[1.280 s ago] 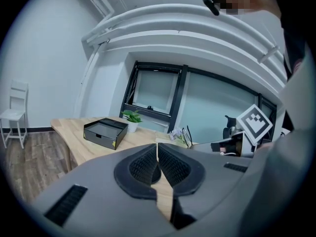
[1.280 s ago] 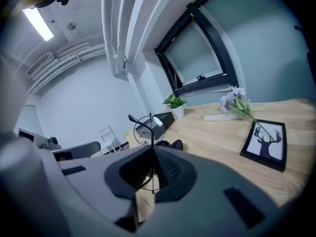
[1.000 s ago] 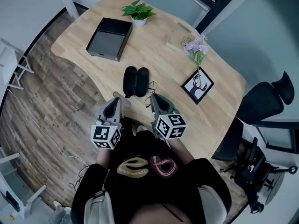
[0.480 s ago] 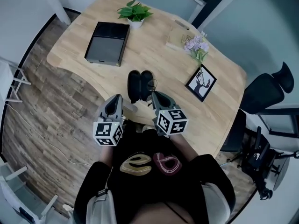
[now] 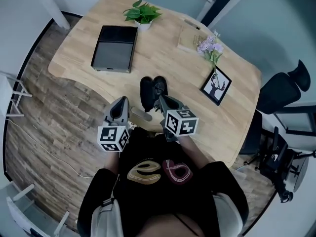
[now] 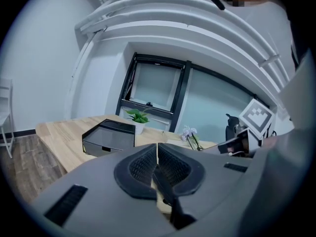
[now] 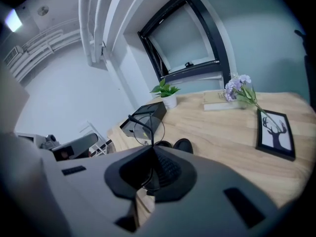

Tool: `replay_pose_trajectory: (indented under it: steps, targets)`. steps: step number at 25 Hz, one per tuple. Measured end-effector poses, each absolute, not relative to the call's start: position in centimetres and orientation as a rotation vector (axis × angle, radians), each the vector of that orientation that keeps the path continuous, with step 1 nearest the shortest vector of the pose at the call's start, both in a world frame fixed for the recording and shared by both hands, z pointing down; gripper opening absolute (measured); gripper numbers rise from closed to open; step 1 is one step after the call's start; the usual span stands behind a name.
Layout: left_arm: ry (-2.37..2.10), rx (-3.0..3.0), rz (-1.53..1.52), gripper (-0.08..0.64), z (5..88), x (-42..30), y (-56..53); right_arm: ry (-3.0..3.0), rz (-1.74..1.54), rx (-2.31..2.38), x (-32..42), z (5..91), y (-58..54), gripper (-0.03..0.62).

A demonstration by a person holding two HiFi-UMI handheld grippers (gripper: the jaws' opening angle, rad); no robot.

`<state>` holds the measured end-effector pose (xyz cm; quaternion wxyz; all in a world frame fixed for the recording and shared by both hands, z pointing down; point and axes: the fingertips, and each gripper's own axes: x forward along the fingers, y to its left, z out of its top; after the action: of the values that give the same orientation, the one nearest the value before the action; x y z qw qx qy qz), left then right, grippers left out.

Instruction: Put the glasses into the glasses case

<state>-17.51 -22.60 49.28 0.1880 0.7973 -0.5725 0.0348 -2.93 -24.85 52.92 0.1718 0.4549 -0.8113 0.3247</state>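
glasses (image 7: 142,126) pinched in the right claw (image 7: 149,149), open case (image 7: 183,145) just ahead by the table (image 7: 222,127) edge, bare wood beyond; left claw (image 6: 157,154) pressed together, empty.

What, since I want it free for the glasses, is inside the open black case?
The case shows only dark lining in its left half. The glasses in the right gripper cover part of the right half, so that can't be checked.

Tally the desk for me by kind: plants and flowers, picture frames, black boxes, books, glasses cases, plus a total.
Plants and flowers: 2, a potted plant and purple flowers
Picture frame: 1
Black box: 1
Book: 1
Glasses case: 1
Total: 6
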Motion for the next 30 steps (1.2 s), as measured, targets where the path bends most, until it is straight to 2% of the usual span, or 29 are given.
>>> replay_pose_trajectory:
  steps: [10, 30]
  targets:
    - [-1.576, 2.284, 0.094, 0.023, 49.1, -19.7, -24.3, -2.183, 0.905, 1.315, -4.2, 54.8, -26.0, 0.018]
    - [-1.645, 2.203, 0.093, 0.023, 50.5, -24.7, -24.9, -1.997, 1.091, 1.256, -6.3, 59.8, -27.7, 0.018]
